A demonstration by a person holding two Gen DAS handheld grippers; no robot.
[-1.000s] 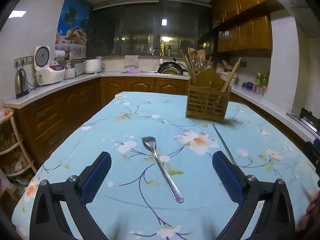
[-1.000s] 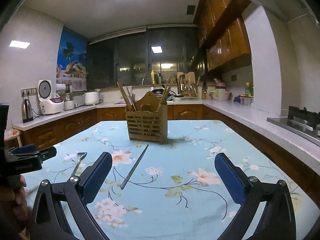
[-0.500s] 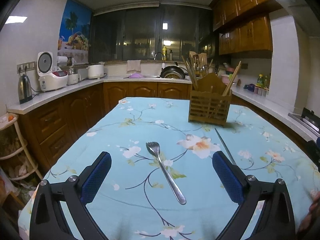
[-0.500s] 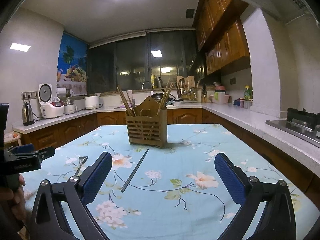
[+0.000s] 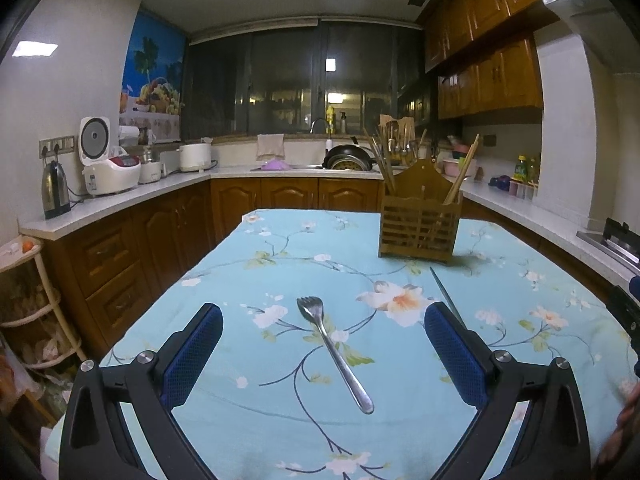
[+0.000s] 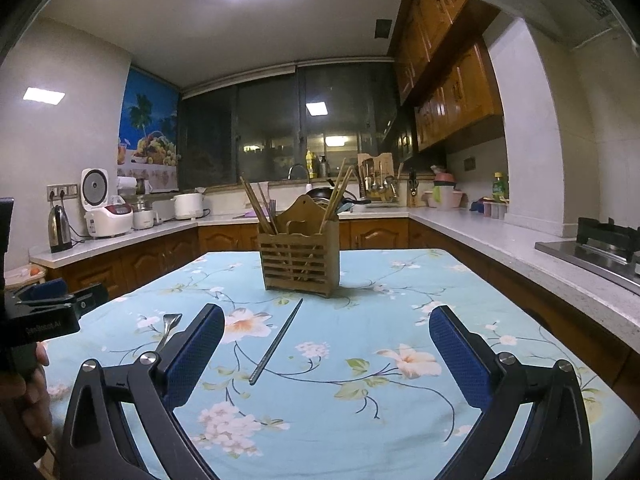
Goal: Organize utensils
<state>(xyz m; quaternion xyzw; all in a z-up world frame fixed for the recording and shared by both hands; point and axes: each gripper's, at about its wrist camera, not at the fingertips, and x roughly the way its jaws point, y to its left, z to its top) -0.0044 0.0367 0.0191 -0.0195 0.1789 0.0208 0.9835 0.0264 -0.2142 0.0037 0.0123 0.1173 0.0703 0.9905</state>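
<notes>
Both grippers have tipped up since a second ago. The left gripper (image 5: 322,354), fingers spread empty, frames the fork (image 5: 333,350) lying near-side of the wooden holder (image 5: 419,226); the right gripper (image 6: 326,354) gapes likewise. Best pinch the fork handle squarely.

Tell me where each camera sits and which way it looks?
Left wrist: sits on the left hand-held gripper, open, looking forward over the table at the fork; its own two fingers show.
Right wrist: sits on the right hand-held gripper, open, looking at the chopstick; its fingers, the other gripper and a hand show.
Both share the fork, chopstick and wooden holder.
</notes>
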